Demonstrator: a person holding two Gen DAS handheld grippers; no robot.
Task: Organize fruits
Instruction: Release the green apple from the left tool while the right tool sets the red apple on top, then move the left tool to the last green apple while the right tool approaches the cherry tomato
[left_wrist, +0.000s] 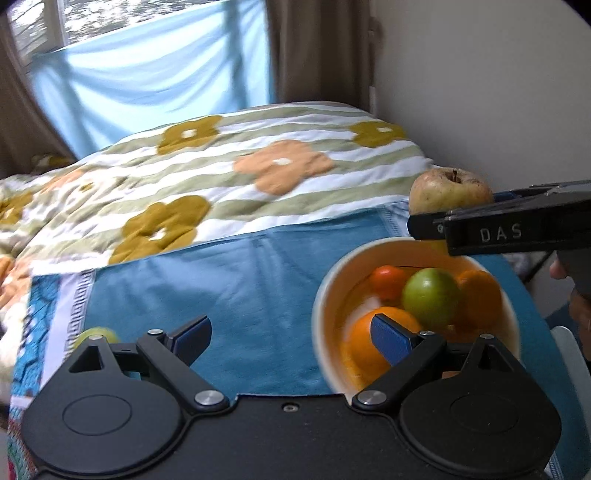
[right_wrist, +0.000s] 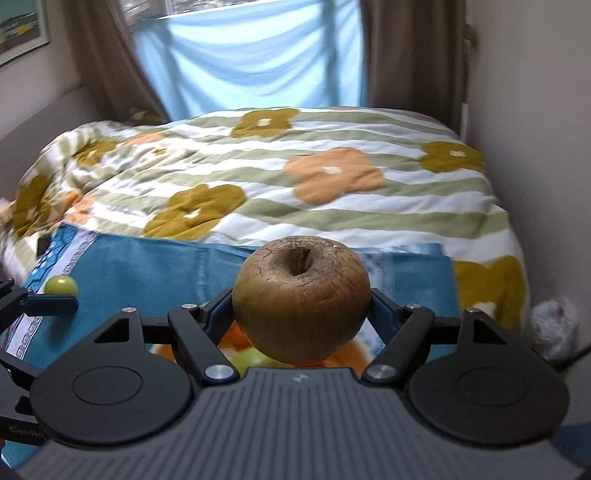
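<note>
My right gripper (right_wrist: 301, 306) is shut on a brownish russet apple (right_wrist: 301, 297) and holds it above a cream bowl (left_wrist: 325, 295). The apple also shows in the left wrist view (left_wrist: 448, 192), over the bowl's far rim. The bowl holds oranges (left_wrist: 365, 343), a green fruit (left_wrist: 430, 295) and a small red-orange fruit (left_wrist: 388, 280). My left gripper (left_wrist: 291, 339) is open and empty, low over the blue cloth (left_wrist: 221, 288) beside the bowl's left side. A small green fruit (right_wrist: 61, 285) lies on the cloth at the left; it also shows in the left wrist view (left_wrist: 96, 334).
The blue cloth lies on a bed with a striped flower-patterned quilt (left_wrist: 258, 162). A wall (left_wrist: 480, 92) runs along the right. Curtains and a window with a blue sheet (right_wrist: 251, 59) stand behind the bed. A white crumpled bag (right_wrist: 554, 325) lies at the right.
</note>
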